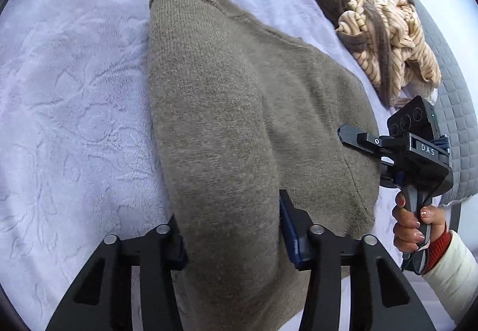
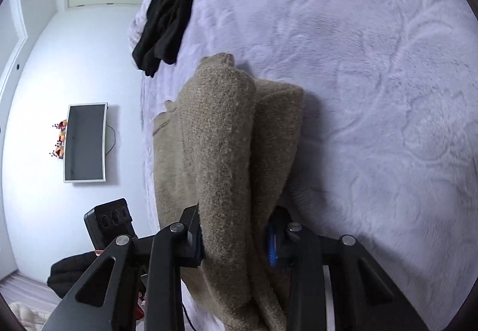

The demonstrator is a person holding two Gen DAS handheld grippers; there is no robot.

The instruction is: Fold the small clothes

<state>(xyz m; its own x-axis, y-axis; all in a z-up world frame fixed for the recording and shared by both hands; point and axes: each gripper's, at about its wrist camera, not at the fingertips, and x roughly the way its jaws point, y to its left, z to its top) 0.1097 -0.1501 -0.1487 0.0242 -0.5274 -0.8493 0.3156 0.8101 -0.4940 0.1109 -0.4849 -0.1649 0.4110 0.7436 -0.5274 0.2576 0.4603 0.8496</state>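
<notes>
Sweater (image 1: 239,110) fills the left wrist view, a taupe knit lying on the lilac bedspread (image 1: 74,92); the left gripper (image 1: 233,241) has its jaws partly closed, pinching a raised fold. At three o'clock the right gripper (image 1: 343,133) bites the sweater's edge, a hand (image 1: 409,226) on its handle, and a striped garment (image 1: 385,41) sits at one o'clock.

The right wrist view shows the right gripper's (image 2: 236,238) jaws narrowed on a bunched ridge of knit, a black garment (image 2: 167,11) at eleven o'clock, and a wall screen (image 2: 85,142) at nine.

Soft even daylight, sharp, fisheye-warped edges
</notes>
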